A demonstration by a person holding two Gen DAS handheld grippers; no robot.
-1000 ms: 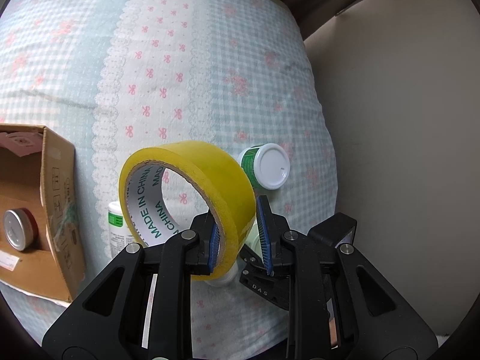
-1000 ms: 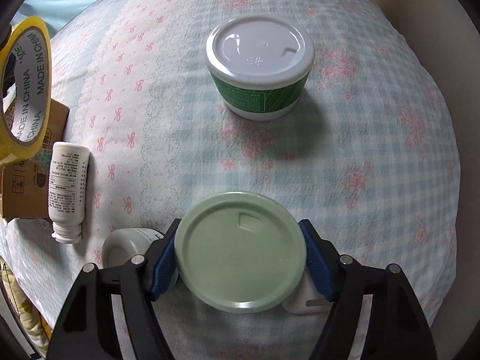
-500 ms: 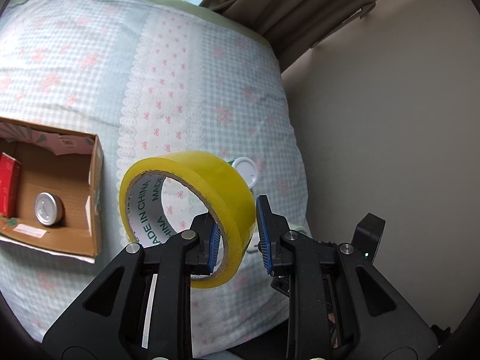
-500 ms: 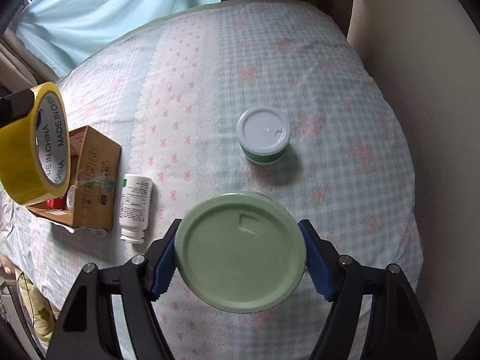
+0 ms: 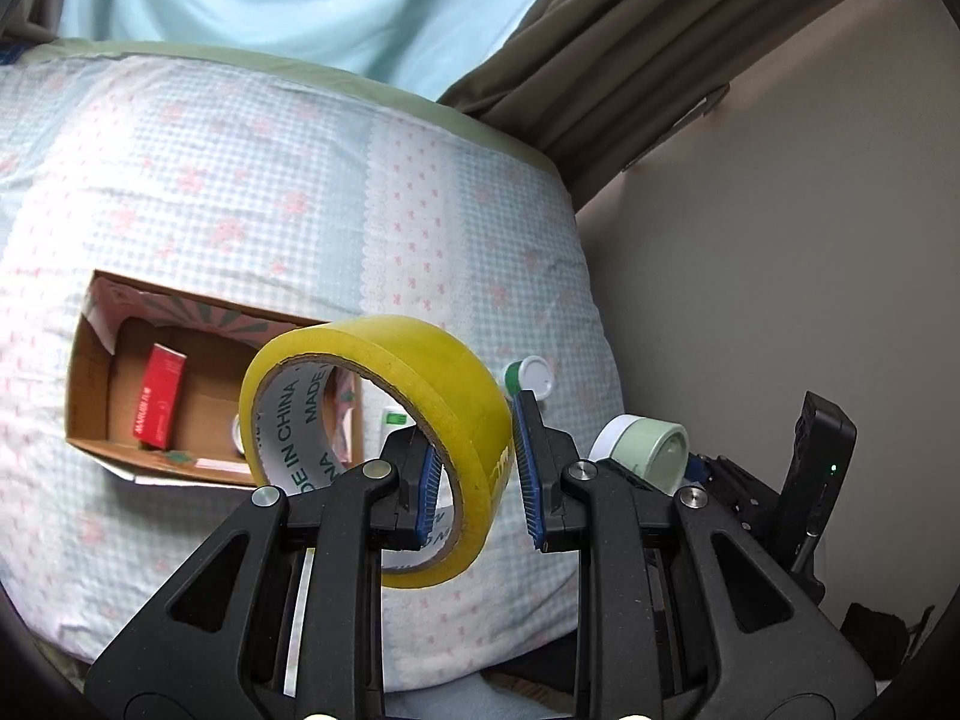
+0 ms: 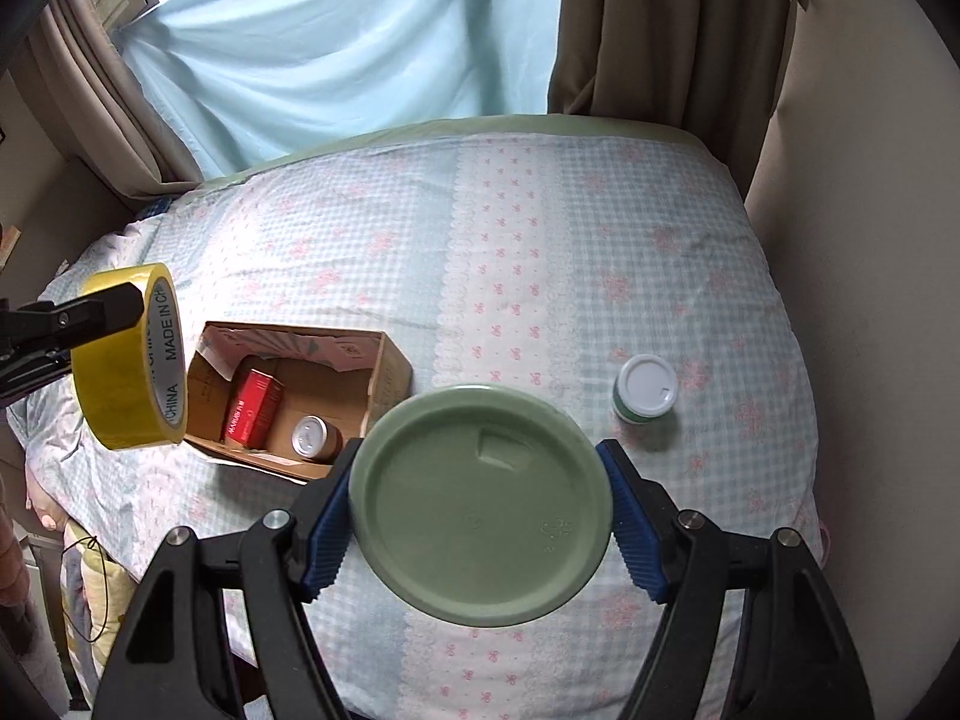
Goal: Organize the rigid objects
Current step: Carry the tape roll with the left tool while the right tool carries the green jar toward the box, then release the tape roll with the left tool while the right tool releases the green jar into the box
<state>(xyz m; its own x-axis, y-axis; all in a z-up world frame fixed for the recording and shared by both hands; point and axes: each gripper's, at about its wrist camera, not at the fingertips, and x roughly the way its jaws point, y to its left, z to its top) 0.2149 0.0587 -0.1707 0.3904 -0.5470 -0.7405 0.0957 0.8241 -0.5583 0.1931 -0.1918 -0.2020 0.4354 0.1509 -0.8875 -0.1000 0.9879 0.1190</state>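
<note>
My left gripper (image 5: 480,474) is shut on a yellow tape roll (image 5: 384,372) and holds it high above the bed; the roll also shows at the left of the right wrist view (image 6: 123,360). My right gripper (image 6: 480,516) is shut on a tub with a pale green lid (image 6: 480,504), also held high; it shows in the left wrist view (image 5: 651,453). An open cardboard box (image 6: 384,372) lies on the bed below, with a red packet (image 6: 252,405) and a silver-lidded jar (image 6: 309,435) inside. A white-lidded green tub (image 6: 645,390) stands on the bed to the right.
The bed has a light checked floral cover (image 6: 540,240). A beige wall (image 6: 870,240) runs along its right side. Brown curtains (image 6: 660,30) and a light blue sheet (image 6: 336,42) hang behind the bed. A white bottle is mostly hidden behind the tape roll in the left wrist view.
Both grippers have risen well above the bed with their loads. The bed objects look smaller and the box interior has come into view.
</note>
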